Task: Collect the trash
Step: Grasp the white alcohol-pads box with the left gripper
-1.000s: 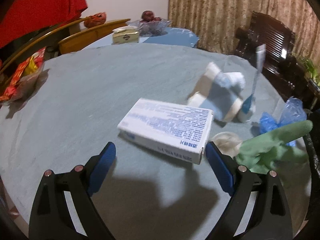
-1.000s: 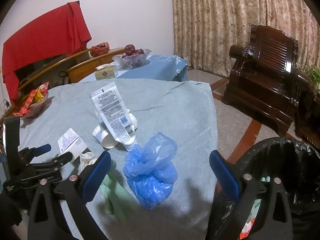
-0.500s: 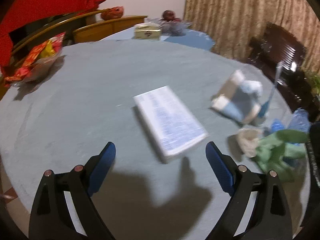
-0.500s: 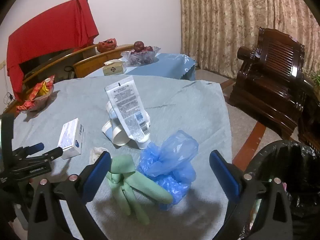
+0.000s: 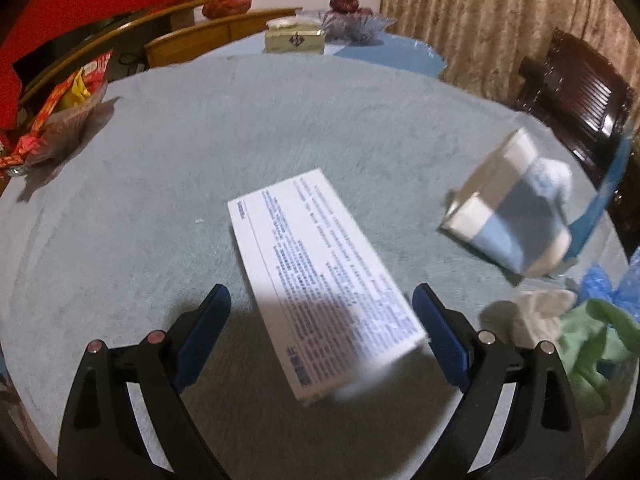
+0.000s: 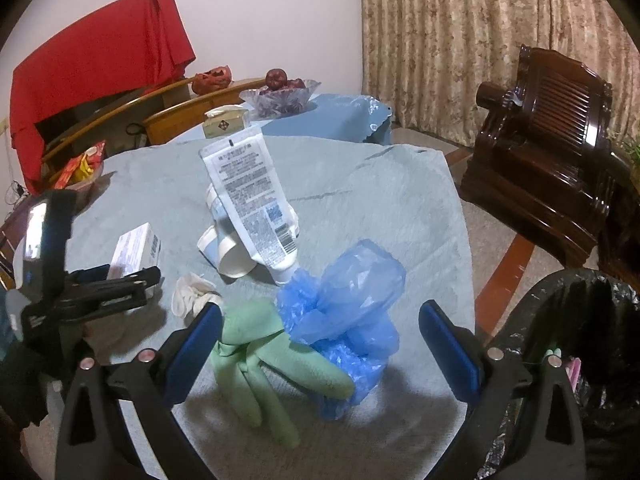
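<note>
On the table (image 6: 360,184), at the left, the left gripper (image 5: 322,326) stands spread around the near end of a white box (image 5: 320,272). Further right, the right gripper (image 6: 320,346) is spread above a green glove (image 6: 280,360) and a blue bag (image 6: 344,312), beside the black bin (image 6: 592,340).

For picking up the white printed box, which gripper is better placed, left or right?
Left. The left gripper is open with the white box lying between its fingers. The right gripper is open over the green glove and blue bag.

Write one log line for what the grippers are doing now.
left gripper: open, around white box | right gripper: open, over blue bag | nothing held
</note>
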The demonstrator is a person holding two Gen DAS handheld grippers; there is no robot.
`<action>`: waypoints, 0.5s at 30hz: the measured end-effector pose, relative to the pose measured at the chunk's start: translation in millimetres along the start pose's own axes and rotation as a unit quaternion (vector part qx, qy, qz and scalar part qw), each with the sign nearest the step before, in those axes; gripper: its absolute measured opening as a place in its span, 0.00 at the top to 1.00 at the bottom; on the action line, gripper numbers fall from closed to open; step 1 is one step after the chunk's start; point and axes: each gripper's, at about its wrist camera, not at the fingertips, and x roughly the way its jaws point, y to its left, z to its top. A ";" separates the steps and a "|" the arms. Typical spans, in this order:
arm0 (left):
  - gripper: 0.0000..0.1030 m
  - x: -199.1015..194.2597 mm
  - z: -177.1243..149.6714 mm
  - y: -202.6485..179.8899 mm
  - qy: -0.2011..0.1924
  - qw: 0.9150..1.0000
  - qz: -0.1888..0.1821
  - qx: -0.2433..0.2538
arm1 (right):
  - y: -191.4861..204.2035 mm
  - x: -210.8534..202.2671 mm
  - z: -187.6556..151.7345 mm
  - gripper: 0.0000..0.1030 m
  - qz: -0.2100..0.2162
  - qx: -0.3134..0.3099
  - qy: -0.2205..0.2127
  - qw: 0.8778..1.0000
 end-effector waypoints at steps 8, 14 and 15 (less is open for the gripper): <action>0.35 -3.7 -2.6 7.8 -0.002 0.999 -0.035 -0.002 | -2.4 -2.2 0.5 0.06 -0.002 0.002 -0.004 1.000; 0.40 -24.9 -8.8 13.4 -0.019 0.998 -0.052 0.006 | -1.1 -10.4 0.4 0.06 -0.003 -0.002 -0.009 1.000; 0.40 -31.0 -10.3 13.4 -0.023 0.998 -0.056 0.009 | -1.1 -12.3 -0.1 0.06 -0.003 -0.003 -0.010 1.000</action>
